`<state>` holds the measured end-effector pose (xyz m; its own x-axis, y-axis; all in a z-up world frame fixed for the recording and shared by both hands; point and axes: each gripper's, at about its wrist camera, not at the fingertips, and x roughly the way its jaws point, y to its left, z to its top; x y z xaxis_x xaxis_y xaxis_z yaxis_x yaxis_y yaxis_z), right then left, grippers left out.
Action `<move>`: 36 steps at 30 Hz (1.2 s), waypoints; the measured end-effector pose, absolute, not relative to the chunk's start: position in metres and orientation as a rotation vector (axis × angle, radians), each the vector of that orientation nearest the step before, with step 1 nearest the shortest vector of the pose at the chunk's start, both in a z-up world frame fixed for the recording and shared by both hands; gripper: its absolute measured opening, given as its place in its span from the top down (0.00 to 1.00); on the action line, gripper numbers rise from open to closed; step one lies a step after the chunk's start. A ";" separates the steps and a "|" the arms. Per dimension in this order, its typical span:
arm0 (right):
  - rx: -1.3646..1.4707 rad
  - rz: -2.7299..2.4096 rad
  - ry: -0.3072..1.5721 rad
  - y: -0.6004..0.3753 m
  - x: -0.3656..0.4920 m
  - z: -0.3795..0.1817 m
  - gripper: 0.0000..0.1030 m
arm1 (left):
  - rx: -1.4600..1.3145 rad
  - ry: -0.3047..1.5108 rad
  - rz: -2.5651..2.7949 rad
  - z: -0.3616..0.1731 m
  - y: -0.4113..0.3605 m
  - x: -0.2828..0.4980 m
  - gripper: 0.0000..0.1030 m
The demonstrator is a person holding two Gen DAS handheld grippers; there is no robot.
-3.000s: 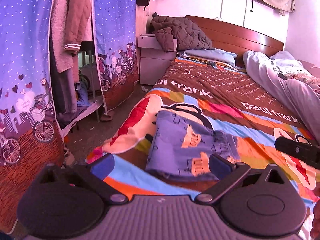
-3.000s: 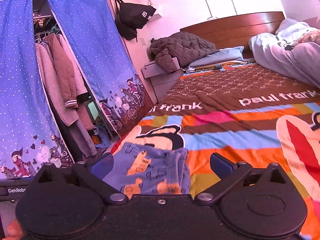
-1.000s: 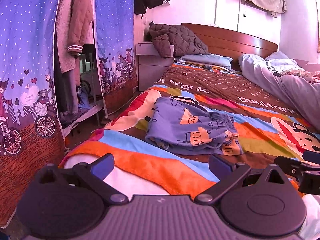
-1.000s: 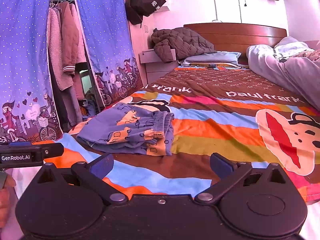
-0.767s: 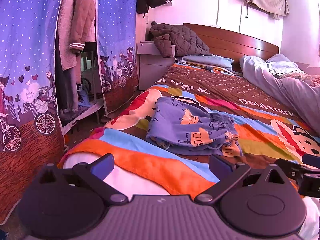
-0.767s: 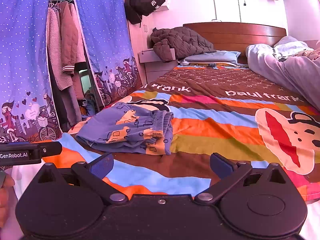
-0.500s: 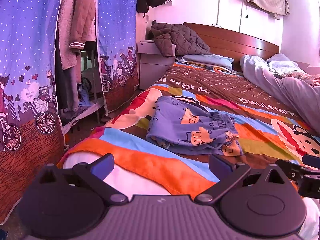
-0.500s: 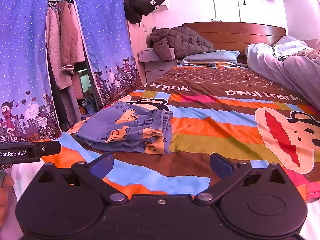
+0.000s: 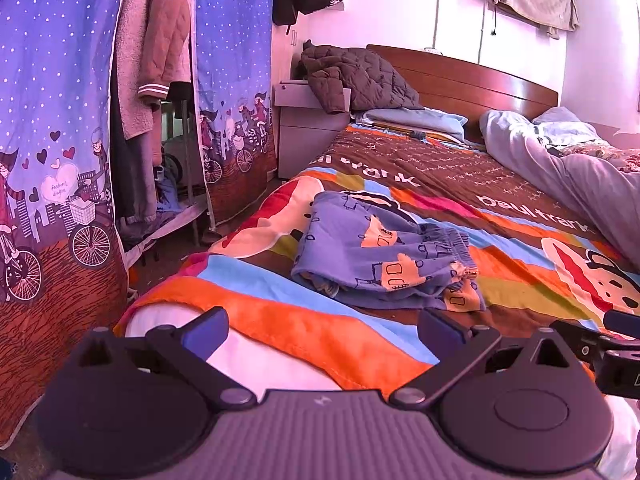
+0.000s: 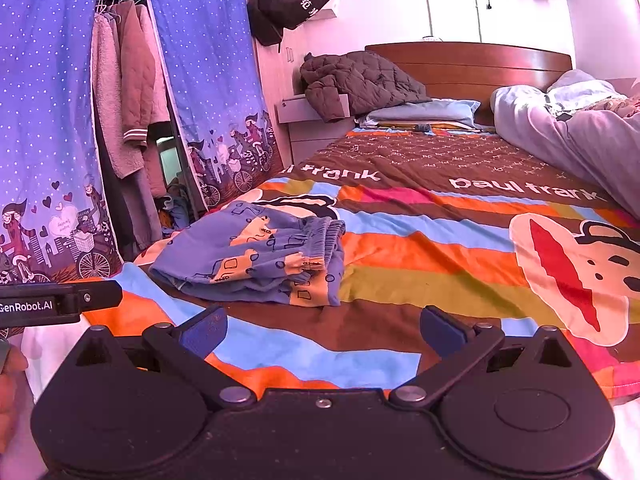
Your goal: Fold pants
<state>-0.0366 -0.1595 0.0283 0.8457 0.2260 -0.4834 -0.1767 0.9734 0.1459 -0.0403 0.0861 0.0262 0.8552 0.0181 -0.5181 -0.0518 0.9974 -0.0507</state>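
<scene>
Blue pants [image 9: 384, 256] with orange cartoon prints lie folded into a compact stack on the striped bedspread [image 9: 400, 184], near the bed's foot corner. In the right wrist view the same pants [image 10: 256, 260] sit left of centre, elastic waistband facing right. My left gripper [image 9: 320, 326] hangs open at the foot of the bed, well short of the pants, nothing between its blue pads. My right gripper [image 10: 322, 326] is open too, empty, held back from the pants. Each gripper's body shows at the edge of the other's view.
A blue patterned wardrobe curtain [image 9: 52, 160] with hanging coats [image 9: 160, 40] stands left of the bed. A nightstand [image 9: 308, 136] carries a brown quilted jacket [image 9: 356, 76]. A grey duvet [image 9: 560, 172] lies along the bed's right side before the wooden headboard [image 9: 480, 80].
Over three seconds both grippers drew back from above the folded pants to the foot of the bed. In the last second they barely shifted; the pants stayed still.
</scene>
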 end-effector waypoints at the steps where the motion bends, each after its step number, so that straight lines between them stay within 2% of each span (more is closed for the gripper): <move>1: 0.097 0.213 0.522 -0.159 -0.037 0.028 0.01 | -0.064 0.544 0.037 0.026 0.086 -0.040 0.00; 36: 0.095 0.214 0.526 -0.159 -0.037 0.028 0.01 | -0.097 0.563 0.055 0.026 0.086 -0.040 0.00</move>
<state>-0.0368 -0.1589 0.0277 0.8434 0.2263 -0.4872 -0.1777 0.9734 0.1445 -0.0397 0.0863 0.0261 0.8443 0.0257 -0.5352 -0.0789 0.9939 -0.0768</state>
